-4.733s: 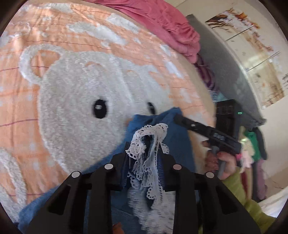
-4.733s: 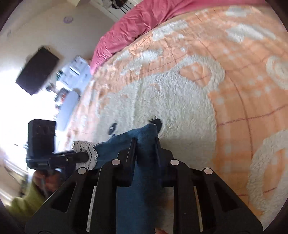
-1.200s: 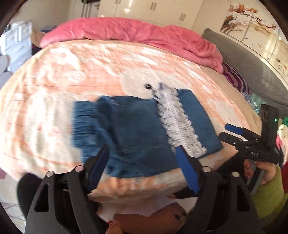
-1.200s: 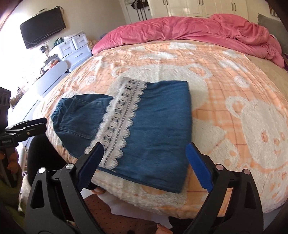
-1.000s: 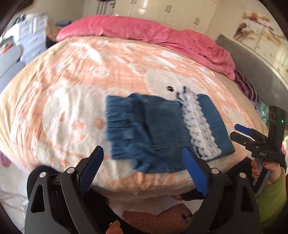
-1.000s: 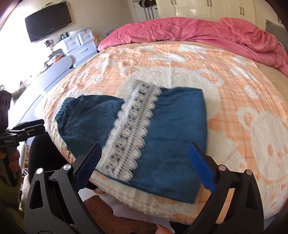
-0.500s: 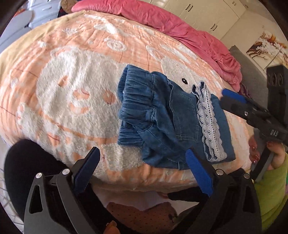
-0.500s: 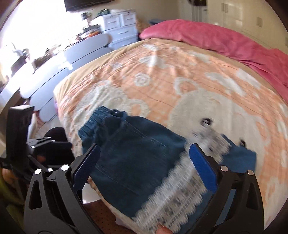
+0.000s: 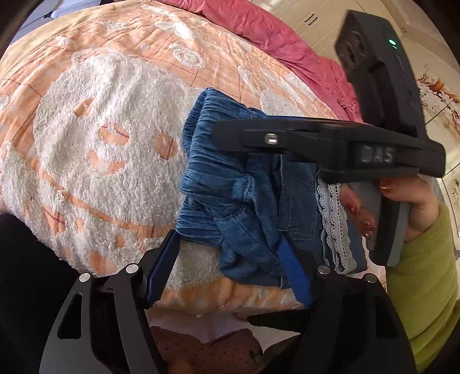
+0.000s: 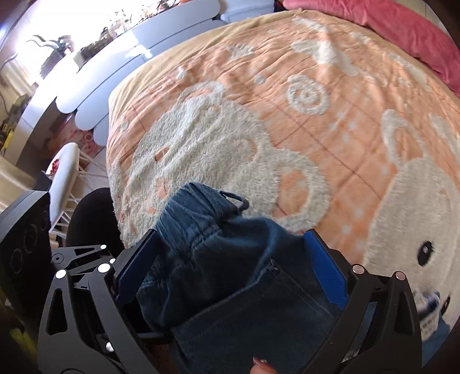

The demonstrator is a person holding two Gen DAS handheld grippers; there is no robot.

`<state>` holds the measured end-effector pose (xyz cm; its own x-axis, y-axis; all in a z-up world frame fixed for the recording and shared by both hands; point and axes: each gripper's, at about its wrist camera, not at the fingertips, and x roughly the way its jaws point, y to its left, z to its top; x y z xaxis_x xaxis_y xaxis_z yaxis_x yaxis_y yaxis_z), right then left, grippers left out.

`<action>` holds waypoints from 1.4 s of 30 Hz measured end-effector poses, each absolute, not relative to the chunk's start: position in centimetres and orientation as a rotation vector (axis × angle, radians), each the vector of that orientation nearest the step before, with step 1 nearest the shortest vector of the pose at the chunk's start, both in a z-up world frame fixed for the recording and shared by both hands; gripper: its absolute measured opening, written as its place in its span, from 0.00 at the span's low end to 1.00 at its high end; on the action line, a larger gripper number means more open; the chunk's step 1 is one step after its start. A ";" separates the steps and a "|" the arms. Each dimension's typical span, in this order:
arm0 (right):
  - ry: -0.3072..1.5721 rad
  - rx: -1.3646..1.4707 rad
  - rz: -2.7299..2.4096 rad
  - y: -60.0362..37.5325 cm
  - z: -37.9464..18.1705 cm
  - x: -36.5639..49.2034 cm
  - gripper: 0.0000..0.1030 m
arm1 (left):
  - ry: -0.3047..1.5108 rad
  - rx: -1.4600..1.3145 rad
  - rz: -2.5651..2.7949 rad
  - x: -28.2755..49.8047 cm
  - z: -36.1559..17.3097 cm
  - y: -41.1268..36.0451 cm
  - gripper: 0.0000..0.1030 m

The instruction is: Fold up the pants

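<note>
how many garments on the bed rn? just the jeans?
1: the folded jeans at the near edge of the bed, lace trim showing on their right side. The pink duvet at the far end could hide more.

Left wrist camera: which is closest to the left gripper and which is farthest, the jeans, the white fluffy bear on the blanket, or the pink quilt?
From the left gripper, whose jaws are closing:
1. The jeans, bunched right at its fingertips, at the bed's near edge.
2. The white fluffy bear, on the blanket, up and to the left.
3. The pink quilt, at the bed's far end, top of the picture.
</note>
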<state>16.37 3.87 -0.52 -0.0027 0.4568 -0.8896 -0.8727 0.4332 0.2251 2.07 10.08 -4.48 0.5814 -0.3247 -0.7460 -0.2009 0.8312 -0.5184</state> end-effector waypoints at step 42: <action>0.930 0.126 0.890 -25.9 4.6 18.4 0.74 | 0.757 -0.414 -0.477 7.0 2.6 -2.4 0.67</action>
<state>18.43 -25.91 4.59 0.2807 0.7131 -0.6425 -0.6110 0.6490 0.4533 6.97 -2.43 2.59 0.6311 -0.5478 -0.5492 0.2587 0.8161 -0.5167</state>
